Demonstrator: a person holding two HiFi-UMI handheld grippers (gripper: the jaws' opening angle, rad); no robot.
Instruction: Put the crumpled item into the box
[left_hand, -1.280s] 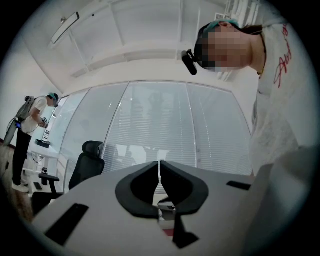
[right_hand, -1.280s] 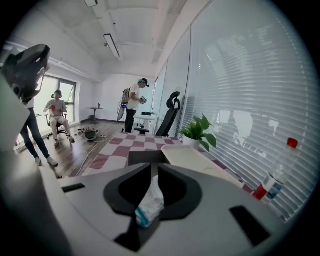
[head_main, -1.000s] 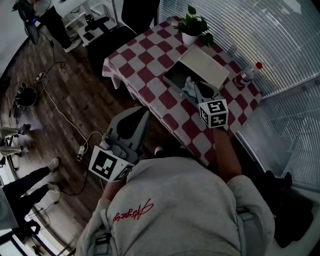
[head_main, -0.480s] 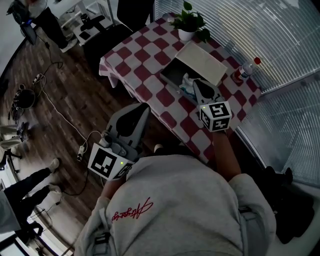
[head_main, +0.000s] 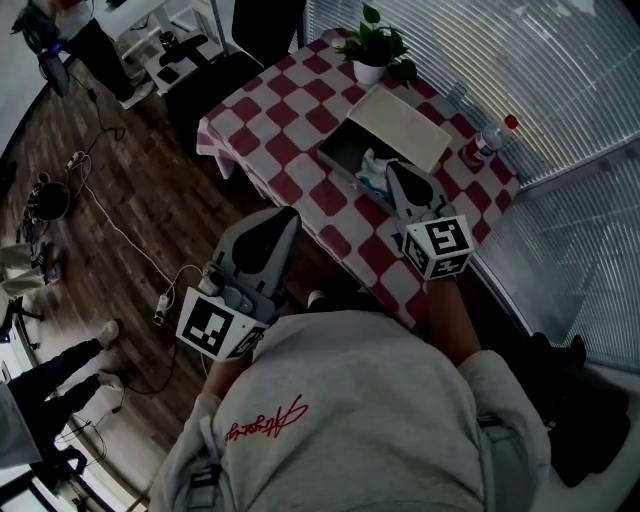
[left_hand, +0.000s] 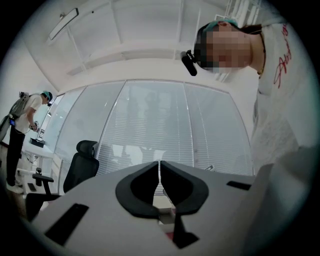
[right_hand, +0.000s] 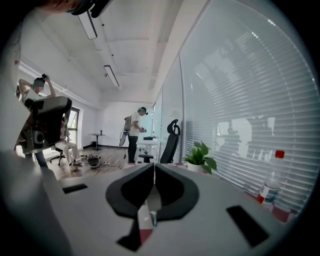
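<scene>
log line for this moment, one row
item in box | right gripper at box, jaws closing, nothing between | left gripper shut, empty

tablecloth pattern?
Red-and-white checks on the tablecloth; the head view shows it best.

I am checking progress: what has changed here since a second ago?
The right gripper has drawn back slightly from the box, its jaws closing with nothing between them. The crumpled item stays in the box; the left gripper has not moved.
</scene>
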